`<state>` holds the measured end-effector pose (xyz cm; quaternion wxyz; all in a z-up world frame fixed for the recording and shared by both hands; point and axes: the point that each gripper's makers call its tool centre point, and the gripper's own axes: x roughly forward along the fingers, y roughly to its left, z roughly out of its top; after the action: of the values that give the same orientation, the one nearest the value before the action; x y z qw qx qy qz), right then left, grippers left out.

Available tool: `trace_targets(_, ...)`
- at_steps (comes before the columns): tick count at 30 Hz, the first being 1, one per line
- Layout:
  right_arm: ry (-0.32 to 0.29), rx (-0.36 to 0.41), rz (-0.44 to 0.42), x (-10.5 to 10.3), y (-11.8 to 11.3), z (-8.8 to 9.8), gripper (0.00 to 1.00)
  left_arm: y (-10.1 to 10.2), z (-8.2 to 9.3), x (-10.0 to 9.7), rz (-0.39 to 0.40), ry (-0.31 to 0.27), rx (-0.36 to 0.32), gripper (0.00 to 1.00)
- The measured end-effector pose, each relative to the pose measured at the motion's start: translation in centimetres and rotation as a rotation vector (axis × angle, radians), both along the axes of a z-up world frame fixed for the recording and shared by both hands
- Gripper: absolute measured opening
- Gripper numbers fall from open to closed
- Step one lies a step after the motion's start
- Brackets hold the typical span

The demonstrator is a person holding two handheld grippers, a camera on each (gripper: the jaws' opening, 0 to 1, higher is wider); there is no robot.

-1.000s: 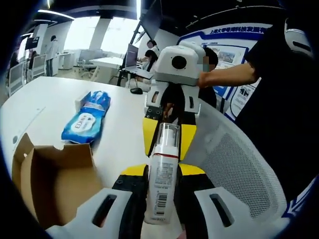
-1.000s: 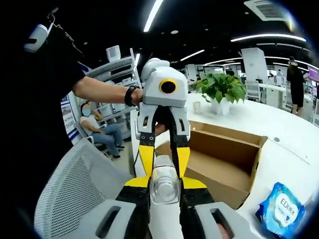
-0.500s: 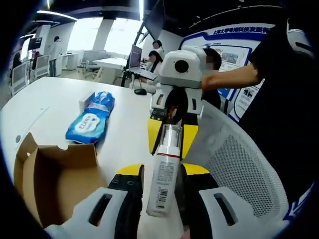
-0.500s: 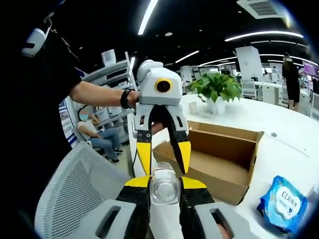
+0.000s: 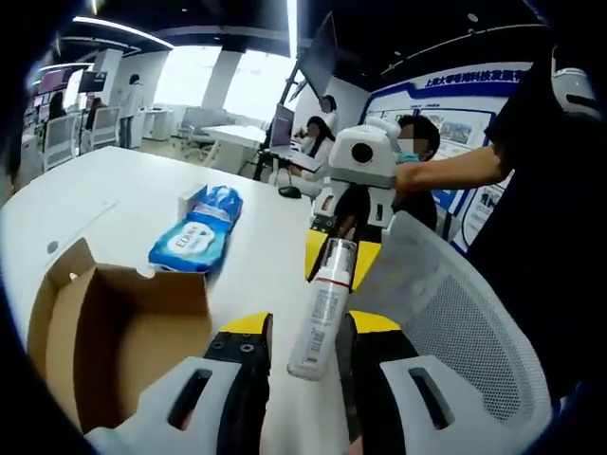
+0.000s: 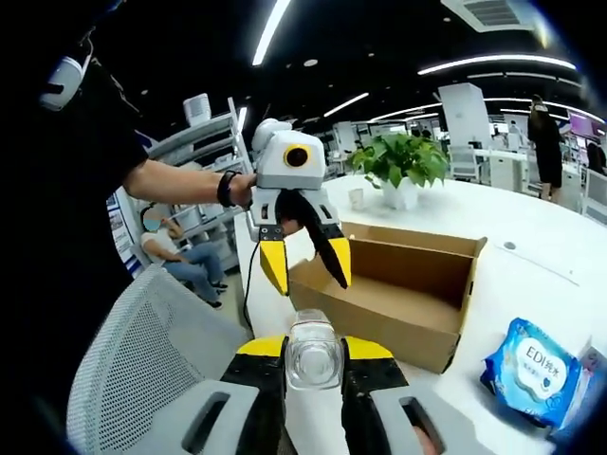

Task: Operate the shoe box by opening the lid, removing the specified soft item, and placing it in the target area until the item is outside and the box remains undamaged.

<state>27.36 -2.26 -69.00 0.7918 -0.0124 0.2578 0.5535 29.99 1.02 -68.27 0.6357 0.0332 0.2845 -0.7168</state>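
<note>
In my left gripper view, the open cardboard shoe box point(image 5: 104, 341) sits at the far left on the white desk point(image 5: 123, 204), its flap up and its inside bare as far as I can see. Just beyond it lies the blue wipes pack point(image 5: 196, 239), flat on the desk and apart from the box. My left gripper point(image 5: 302, 334) stands with its jaws parted — the white bottle point(image 5: 321, 308) hangs between them, but I see a gap on each side, so they are not gripping it. The bottle's clear cap end points away toward my right gripper point(image 5: 341, 258), which reaches in from the right with its yellow tips closed around that end. To the right of that is a white mesh chair back point(image 5: 446, 322).

In my right gripper view, the mesh chair back point(image 6: 142, 351) is at the left, with my sleeve above it. My left gripper point(image 6: 303, 263) floats ahead, its 2 yellow-tipped jaws spread wide with nothing between them. Low in the middle, my right gripper point(image 6: 314, 349) clamps the bottle point(image 6: 314, 353), seen end-on. Behind it the shoe box point(image 6: 398, 294) rests open on the desk point(image 6: 531, 275), and at the far right the wipes pack point(image 6: 531, 365) lies on the desk outside the box.
</note>
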Motion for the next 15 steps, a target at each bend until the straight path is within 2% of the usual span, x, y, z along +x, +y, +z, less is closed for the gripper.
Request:
trace_targets(6, 0.003, -0.016, -0.017, -0.1, -1.0, -0.3, 0.17, 0.7, -0.5, 1.7, 0.112, -0.007, 0.000, 0.32)
trace_targets(13, 0.034, -0.033, -0.060, 0.0, -2.6, -1.2, 0.17, 1.4, -1.2, 3.2, 0.242, -0.007, -0.002, 0.34)
trace_targets(15, 0.039, -0.034, -0.072, 0.0, -3.1, -1.3, 0.17, 1.7, -1.1, 3.6, 0.291, 0.001, -0.020, 0.36)
